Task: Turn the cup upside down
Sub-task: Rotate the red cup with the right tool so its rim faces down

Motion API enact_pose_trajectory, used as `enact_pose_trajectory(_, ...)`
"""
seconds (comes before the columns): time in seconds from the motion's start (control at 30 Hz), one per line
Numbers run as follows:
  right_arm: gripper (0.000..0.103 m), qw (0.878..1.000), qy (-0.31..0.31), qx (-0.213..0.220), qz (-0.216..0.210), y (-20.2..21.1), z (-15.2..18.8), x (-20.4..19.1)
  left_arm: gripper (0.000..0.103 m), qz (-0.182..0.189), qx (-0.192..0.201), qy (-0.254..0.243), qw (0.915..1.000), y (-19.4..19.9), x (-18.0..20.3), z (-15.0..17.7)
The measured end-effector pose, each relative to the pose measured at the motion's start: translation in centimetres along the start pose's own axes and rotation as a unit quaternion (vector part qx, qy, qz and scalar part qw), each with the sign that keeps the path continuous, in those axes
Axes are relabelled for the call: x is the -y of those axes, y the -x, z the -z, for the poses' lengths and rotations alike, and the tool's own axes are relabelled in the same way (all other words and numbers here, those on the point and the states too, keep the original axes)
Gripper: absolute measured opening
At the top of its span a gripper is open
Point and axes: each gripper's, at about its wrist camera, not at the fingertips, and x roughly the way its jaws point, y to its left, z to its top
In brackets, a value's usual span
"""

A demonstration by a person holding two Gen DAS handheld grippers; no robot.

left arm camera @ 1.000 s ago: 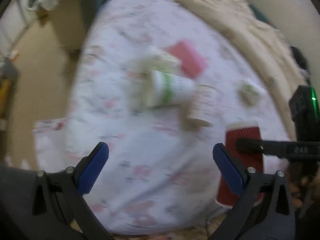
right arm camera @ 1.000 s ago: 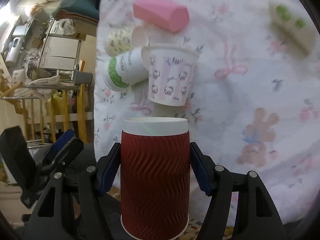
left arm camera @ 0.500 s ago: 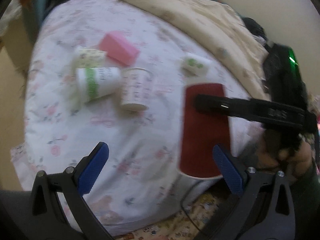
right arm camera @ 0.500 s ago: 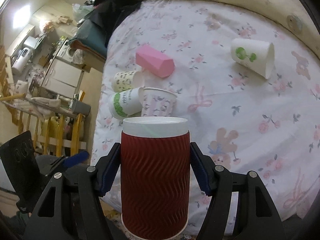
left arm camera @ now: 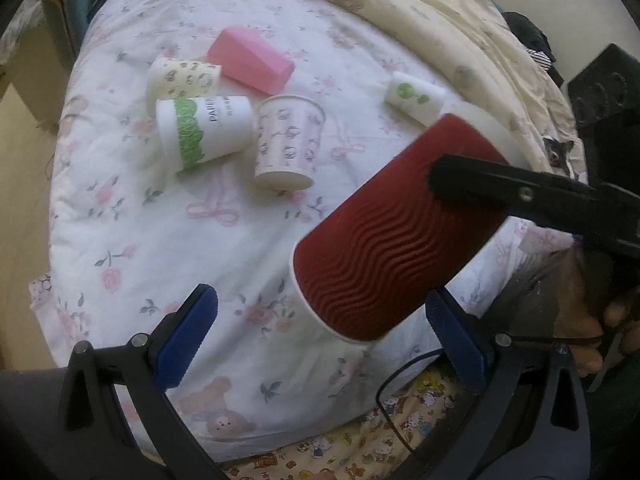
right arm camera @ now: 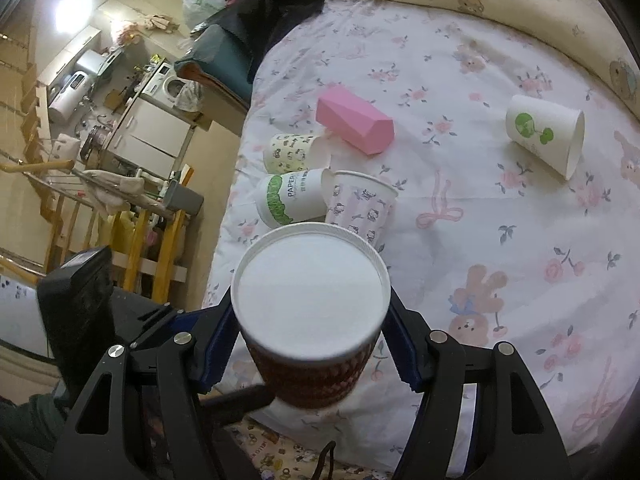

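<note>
In the left wrist view, the red cup (left arm camera: 396, 228), upright half a second ago, now tilts steeply above the bed (left arm camera: 168, 216), its long axis slanting toward the camera; the left gripper (left arm camera: 320, 336) hangs spread apart, holding nothing. In the right wrist view, the right gripper (right arm camera: 310, 342) stays clamped on the cup, whose white end faces the lens, so the flip appears about halfway through.

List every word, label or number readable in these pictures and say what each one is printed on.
"PAPER": on the green-banded white cup lying on its side on the bedsheet; the left wrist view cuts it to "PAPE".
Smaller print beside that word: too small to read.
The red ribbed cup in the right gripper shows no text.
Nothing else is readable.
</note>
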Motion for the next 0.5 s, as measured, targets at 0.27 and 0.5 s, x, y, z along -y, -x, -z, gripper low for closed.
enact_pose_trajectory(0.27, 0.069, 0.999, 0.040, 0.005, 0.018, 0.3, 0.2, -1.7, 0.102, -0.011, -0.002, 0.013, 0.9999, -0.1, -0.8, -0.1)
enact_pose_trajectory(0.5, 0.069, 0.994, 0.061, -0.001, 0.092, 0.7, -0.3, -1.7, 0.102, -0.095, 0.024, 0.033, 0.9947, 0.8, -2.5, -0.4)
